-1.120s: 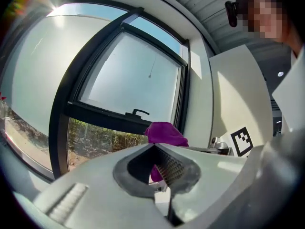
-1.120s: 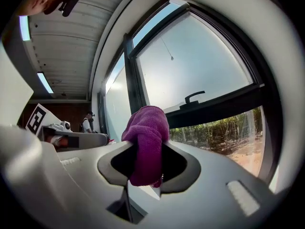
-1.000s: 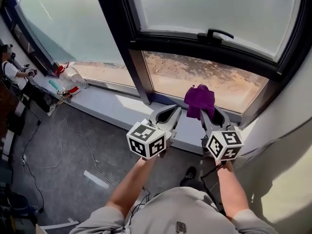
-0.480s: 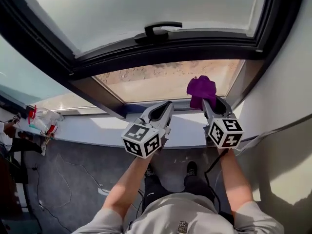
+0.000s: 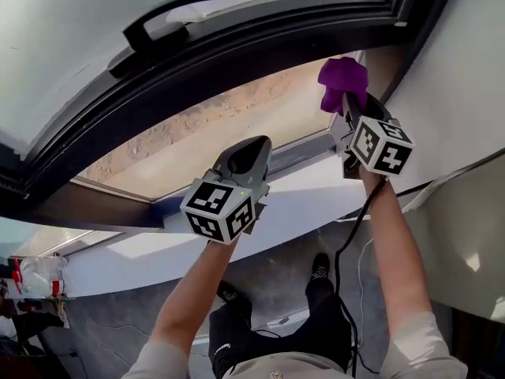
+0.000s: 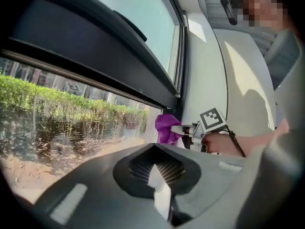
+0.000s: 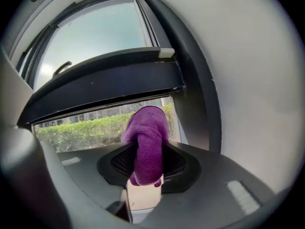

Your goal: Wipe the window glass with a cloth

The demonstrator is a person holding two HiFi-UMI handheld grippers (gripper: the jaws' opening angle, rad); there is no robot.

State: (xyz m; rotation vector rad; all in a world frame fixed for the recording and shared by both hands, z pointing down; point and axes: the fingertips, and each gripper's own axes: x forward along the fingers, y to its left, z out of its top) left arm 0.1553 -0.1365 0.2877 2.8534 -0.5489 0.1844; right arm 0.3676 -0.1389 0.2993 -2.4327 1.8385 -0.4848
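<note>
Right gripper view puts the purple cloth point(image 7: 146, 142) squarely between the fingers of my right gripper point(image 7: 145, 178). They are clamped on its lower end, and the rest stands up past the fingertips as a folded bundle that droops over at the top. The pinched end itself is buried between the pads, so I cannot see how much of it is caught.

Against the lower window pane point(image 5: 213, 129), the cloth sits at the pane's right end, up by the dark frame point(image 5: 260, 42) where the pane meets the white wall point(image 5: 454, 93). From the head view I cannot tell whether the cloth touches the glass or only hangs just in front of it.

My left gripper point(image 5: 246, 155) is in front of the middle of that pane, above the sill point(image 5: 308, 200), well apart from the cloth. Its fingers are pressed together with nothing between them. The pane's left end is cut off behind the frame.
</note>
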